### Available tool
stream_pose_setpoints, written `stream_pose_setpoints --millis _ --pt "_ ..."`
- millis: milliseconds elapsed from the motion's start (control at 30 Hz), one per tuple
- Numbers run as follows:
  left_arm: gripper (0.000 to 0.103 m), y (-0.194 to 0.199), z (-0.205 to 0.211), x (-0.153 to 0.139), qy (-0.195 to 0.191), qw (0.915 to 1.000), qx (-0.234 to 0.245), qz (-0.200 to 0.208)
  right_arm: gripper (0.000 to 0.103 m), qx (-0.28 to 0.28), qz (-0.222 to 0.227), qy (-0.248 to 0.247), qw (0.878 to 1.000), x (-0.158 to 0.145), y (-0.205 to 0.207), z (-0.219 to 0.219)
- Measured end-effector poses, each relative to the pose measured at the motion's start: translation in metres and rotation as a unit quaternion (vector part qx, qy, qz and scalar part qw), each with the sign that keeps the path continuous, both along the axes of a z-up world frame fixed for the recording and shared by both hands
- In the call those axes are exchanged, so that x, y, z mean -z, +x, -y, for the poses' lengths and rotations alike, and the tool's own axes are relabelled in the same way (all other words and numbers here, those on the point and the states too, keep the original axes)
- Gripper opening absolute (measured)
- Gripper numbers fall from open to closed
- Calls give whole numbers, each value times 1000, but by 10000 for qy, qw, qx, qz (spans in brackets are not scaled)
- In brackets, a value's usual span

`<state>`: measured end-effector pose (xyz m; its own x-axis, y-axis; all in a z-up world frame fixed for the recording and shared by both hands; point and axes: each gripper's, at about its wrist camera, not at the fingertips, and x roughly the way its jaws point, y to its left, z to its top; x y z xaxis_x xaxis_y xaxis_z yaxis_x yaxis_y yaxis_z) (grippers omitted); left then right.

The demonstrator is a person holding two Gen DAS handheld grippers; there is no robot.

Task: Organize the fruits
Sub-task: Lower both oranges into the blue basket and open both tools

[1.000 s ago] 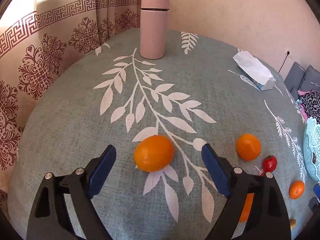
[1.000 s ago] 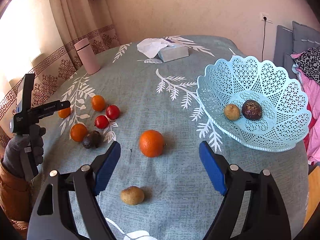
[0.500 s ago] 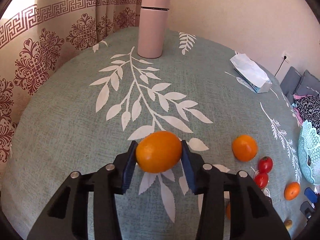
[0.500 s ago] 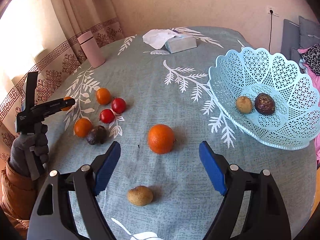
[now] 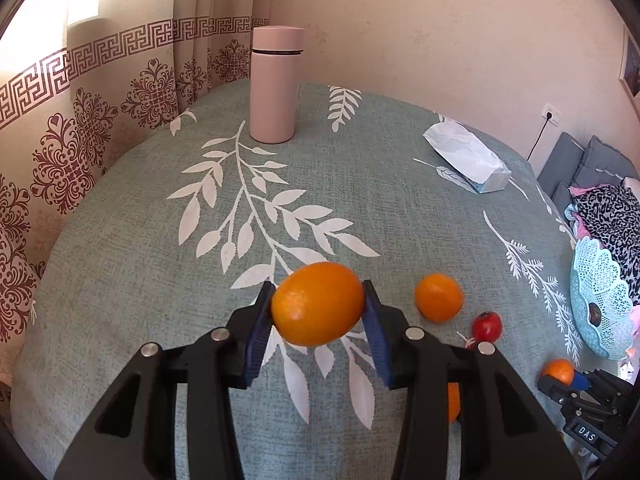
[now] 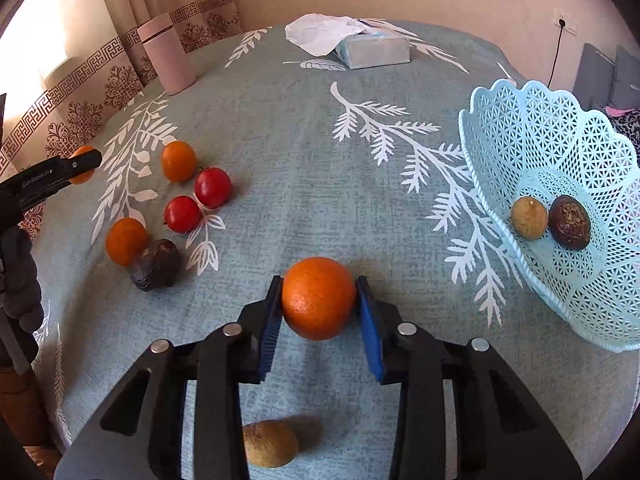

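Fruits are partly sorted. Nearest, we clamp one orange (image 6: 318, 298) in the right gripper (image 6: 318, 312) at lower centre, and another orange (image 5: 318, 304) in the left gripper (image 5: 318, 312). Left of centre, six fruits (image 6: 182, 214) and a potato-like piece (image 6: 270, 449) wait on the cloth. At far right, the basket (image 6: 520, 120) holds two items.

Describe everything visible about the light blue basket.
The basket is a light blue, plastic-looking bowl of open lattice with a scalloped rim. It sits on the tablecloth at the right, seemingly upright. Inside lie a tan fruit and a dark brown fruit, side by side. Neither gripper touches it.
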<state>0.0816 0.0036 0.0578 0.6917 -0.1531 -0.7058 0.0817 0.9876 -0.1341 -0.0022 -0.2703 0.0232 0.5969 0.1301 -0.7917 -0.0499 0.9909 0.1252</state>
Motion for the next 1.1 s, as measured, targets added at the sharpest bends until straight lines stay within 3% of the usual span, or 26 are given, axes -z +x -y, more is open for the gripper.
stream_pose_setpoints --millis 200,400,733,767,833,867,1100 --pt "43 -4 16 -9 -10 9998 193 76 36 99 540 144 9984 -36 -22 11" --pt "43 -10 40 -17 65 9988 470 157 36 712 1010 66 9923 -66 -38 52" --pt "43 -19 90 -22 184 9941 1058 167 37 1734 1004 -7 9797 -62 -48 123" --pt "43 -19 96 -22 186 9935 1115 153 38 1815 987 26 9784 -60 -48 128" --pt "43 -20 109 -23 164 9918 1261 120 65 1972 1024 124 9749 -58 -52 137" --pt "43 -21 116 -24 166 9907 1343 122 69 2038 1086 137 9729 -58 -55 140" --pt "43 -35 176 -32 265 9790 2006 230 70 2151 1390 137 9665 -64 -74 143"
